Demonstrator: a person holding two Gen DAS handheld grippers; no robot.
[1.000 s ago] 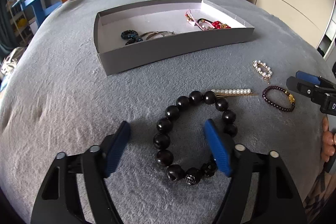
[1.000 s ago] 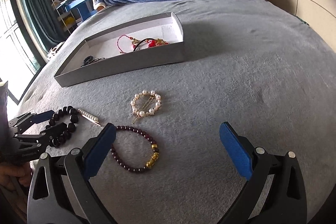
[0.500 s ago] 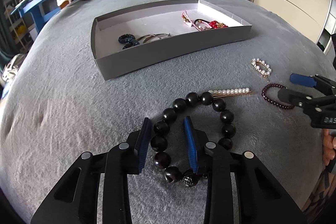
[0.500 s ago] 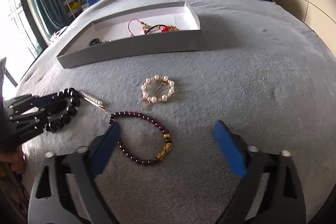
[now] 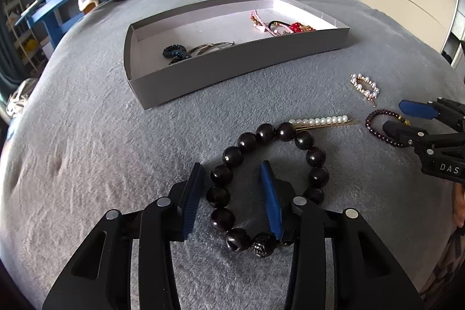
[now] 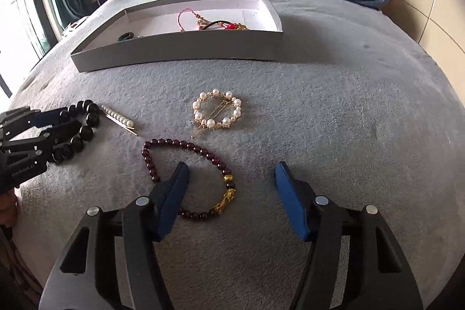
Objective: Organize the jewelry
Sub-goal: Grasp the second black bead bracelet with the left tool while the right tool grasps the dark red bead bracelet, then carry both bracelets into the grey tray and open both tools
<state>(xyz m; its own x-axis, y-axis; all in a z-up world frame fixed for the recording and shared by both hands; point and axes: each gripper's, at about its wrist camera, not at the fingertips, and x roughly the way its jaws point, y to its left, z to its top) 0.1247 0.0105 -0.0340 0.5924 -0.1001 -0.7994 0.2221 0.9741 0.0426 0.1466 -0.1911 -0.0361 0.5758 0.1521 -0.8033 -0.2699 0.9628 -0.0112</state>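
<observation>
Pearl hairpin point(image 5: 321, 121) lies crosswise, touching black bracelet point(image 5: 270, 182).

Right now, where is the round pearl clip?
The round pearl clip lies on the grey blanket, between the grey box and the dark red bracelet, right of the straight pearl pin.

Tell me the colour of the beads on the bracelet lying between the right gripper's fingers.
Dark red, garnet-like beads with a gold charm; clearest in the right wrist view.
</observation>
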